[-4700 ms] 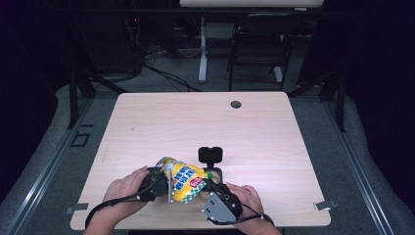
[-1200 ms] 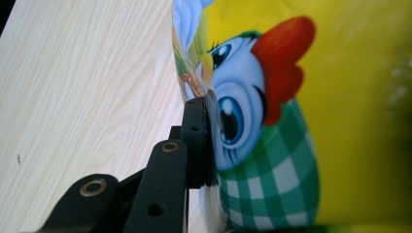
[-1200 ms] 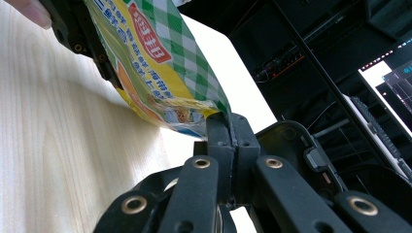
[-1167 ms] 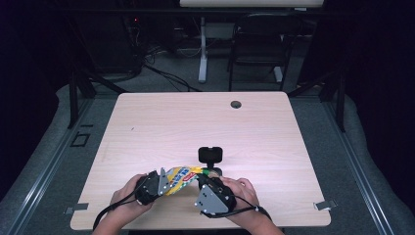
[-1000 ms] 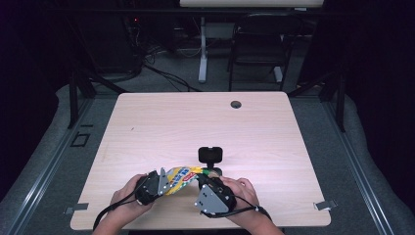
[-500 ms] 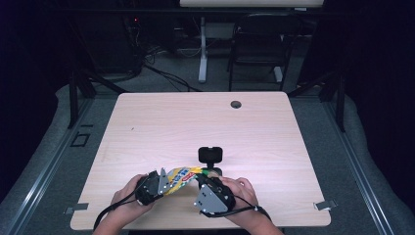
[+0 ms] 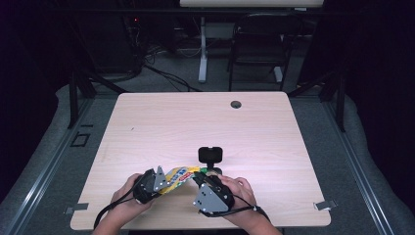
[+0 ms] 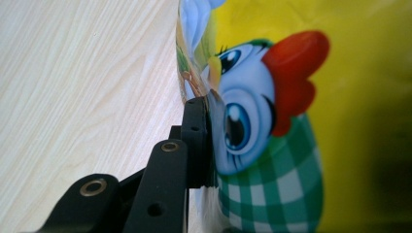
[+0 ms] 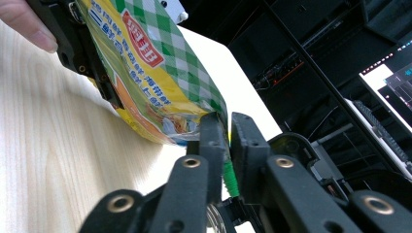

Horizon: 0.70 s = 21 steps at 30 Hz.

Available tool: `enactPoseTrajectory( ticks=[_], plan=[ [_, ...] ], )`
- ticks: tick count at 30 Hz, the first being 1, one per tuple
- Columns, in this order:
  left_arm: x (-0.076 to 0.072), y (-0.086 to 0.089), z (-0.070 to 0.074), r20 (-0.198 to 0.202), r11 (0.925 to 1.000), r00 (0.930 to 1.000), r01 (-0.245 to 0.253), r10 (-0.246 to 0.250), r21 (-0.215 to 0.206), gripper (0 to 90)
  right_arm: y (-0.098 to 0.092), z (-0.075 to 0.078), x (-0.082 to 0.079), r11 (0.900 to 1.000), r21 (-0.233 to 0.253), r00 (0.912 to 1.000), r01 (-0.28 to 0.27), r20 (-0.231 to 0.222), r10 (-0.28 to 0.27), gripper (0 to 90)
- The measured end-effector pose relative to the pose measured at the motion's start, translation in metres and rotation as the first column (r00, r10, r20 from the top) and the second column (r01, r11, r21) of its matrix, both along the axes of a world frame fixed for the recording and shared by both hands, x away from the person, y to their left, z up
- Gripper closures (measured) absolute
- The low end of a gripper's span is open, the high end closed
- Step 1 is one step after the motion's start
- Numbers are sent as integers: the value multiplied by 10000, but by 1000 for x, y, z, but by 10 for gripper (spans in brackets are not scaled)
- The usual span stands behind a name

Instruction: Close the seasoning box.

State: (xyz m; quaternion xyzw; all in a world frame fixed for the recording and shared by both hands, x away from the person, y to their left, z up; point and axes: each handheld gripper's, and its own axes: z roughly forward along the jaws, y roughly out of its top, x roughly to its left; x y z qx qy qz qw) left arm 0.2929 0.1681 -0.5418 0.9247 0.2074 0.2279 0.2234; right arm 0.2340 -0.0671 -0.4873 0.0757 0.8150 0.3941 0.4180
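A yellow snack bag [image 7: 179,174] with a green check pattern and a cartoon chicken [image 8: 272,121] is stretched between my two grippers near the table's front edge. My left gripper [image 7: 157,180] is shut on the bag's left end; its jaw presses the foil [image 8: 212,104]. My right gripper [image 7: 201,177] is shut on the opposite end, with the bag's edge [image 9: 204,109] pinched between both jaws [image 9: 222,131]. The bag hangs just above the wood. The far hand and its gripper [image 9: 73,34] hold the bag's other end in the right gripper view.
A small black stand [image 7: 210,155] sits on the table [image 7: 195,122] just behind the bag. A dark round grommet [image 7: 236,104] lies near the far edge. Chairs and desk legs stand beyond the table in the dark.
Since the oldest frame the bag has been pulled from a bunched upright shape into a flat strip between the grippers. Over the last second nothing visibly moves.
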Motion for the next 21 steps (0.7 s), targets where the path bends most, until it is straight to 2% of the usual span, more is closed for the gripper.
enactPoseTrajectory(
  ticks=[10, 15, 18, 21],
  plan=[
    [4, 6, 0, -314, 9985, 9994, -157, 141, -521, 753, -7, 1, -1, 9995, 305, 10000, 71, -11, -71, 764],
    [6, 8, 0, -376, 9975, 9990, -272, 248, -647, 754, -13, 3, -1, 9984, 534, 9998, 188, -2, -188, 752],
    [7, 11, -2, -460, 9937, 9982, -421, 375, -1037, 753, -16, 3, -1, 9979, 605, 9997, 247, -30, -245, 752],
    [9, 14, -1, -669, 9923, 9970, -454, 378, -1150, 753, -18, 3, -1, 9973, 672, 9996, 298, -45, -295, 753]
  ],
)
